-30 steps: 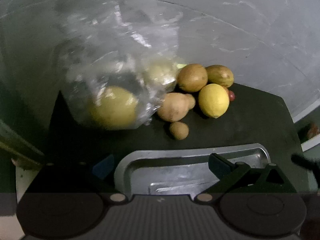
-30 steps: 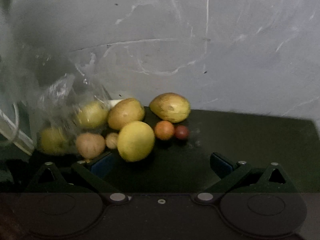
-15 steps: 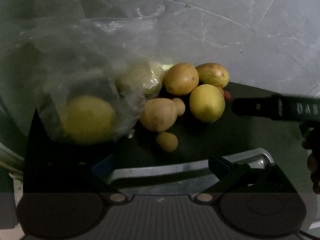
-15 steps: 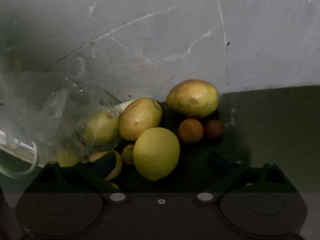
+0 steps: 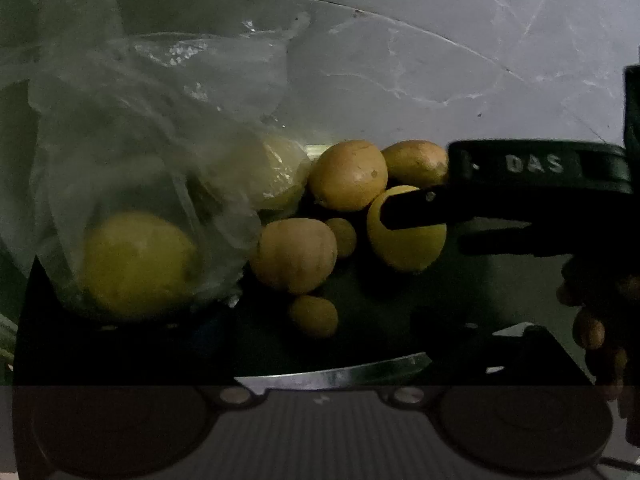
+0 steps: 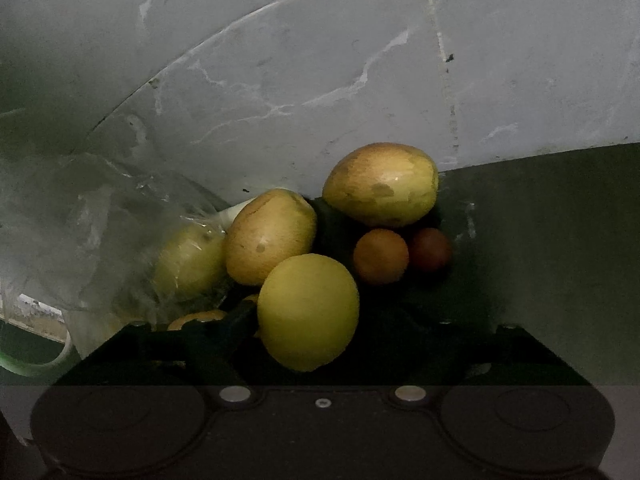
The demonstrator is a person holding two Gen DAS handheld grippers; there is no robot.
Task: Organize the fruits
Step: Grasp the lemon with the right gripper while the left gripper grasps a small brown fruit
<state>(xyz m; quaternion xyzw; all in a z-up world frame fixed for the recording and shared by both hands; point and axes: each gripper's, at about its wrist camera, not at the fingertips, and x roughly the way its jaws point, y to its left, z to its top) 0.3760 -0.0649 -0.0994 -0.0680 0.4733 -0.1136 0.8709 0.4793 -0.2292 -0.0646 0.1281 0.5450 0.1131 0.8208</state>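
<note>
A heap of fruit lies on a dark mat (image 5: 400, 304). A clear plastic bag (image 5: 140, 152) at the left holds a big yellow fruit (image 5: 136, 264) and a paler one (image 5: 280, 172). Loose beside it are two brownish fruits (image 5: 348, 174), a tan one (image 5: 294, 254), a small tan one (image 5: 314, 316) and a yellow lemon (image 5: 406, 248). My right gripper (image 6: 320, 320) straddles the lemon (image 6: 308, 312), jaws closing; its left finger (image 6: 216, 332) is at the peel, the right side is too dark to judge. My left gripper (image 5: 328, 336) is closing, empty, just short of the small tan fruit.
A metal tray rim (image 5: 332, 376) shows just below the left gripper. Behind the lemon sit a mottled oval fruit (image 6: 380, 184), an orange ball (image 6: 380, 256) and a dark red one (image 6: 430, 250). A veined grey wall (image 6: 320, 80) backs the mat. A person's hand (image 5: 592, 320) holds the right gripper.
Both grippers have sunk toward the fruit heap. The right gripper has entered the left wrist view and come around the lemon, its jaws narrowing. The tray has slid mostly out of sight.
</note>
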